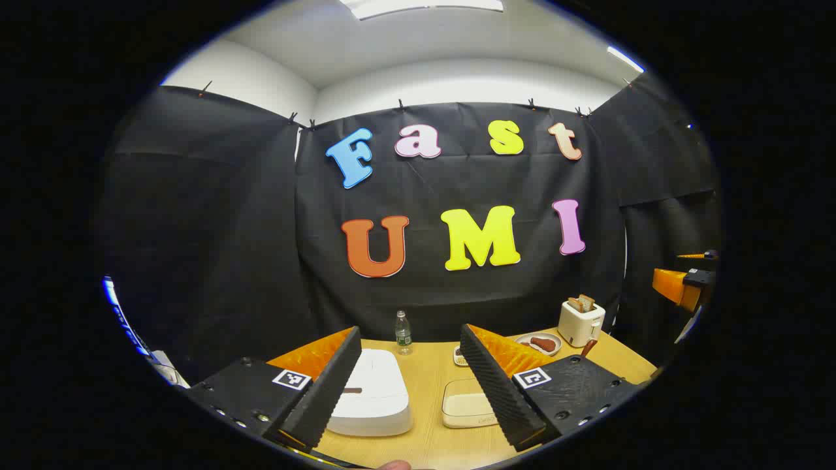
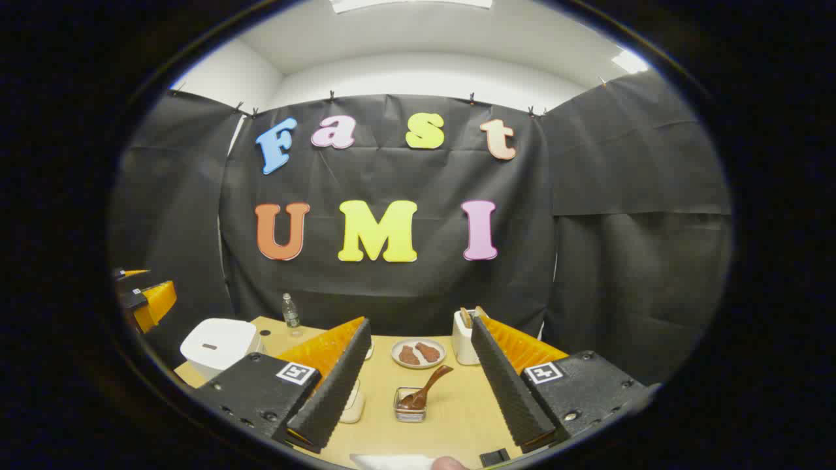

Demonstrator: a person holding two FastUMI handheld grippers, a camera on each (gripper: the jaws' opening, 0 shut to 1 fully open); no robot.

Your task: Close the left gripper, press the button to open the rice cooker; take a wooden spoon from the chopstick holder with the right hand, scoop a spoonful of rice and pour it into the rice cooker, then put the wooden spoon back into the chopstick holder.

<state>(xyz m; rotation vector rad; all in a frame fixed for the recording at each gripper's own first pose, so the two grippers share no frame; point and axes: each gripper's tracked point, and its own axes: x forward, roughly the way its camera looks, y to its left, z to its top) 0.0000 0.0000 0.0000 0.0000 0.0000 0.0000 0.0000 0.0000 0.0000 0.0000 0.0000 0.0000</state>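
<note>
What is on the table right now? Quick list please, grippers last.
Rice cooker: 1, white, lid shut, table's left.
Bottle: 1, clear, back edge by the wall.
Tray: 1, cream, right of the cooker.
Plate: 1, white, two brown pieces on it, back centre.
Toaster: 1, white, bread in it, back right.
Holder: 1, clear, front centre.
Spoon: 1, brown wood, leaning in the holder.
Table: 1, light wood.
Left gripper: open, above the cooker.
Right gripper: open, facing the holder.

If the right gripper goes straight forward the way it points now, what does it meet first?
Probably the wooden spoon, which leans out of the small holder on the table. They sit between the open fingers of the right gripper, slightly left of centre. Depth is unclear, and the gripper looks higher, so it may pass above.
</note>
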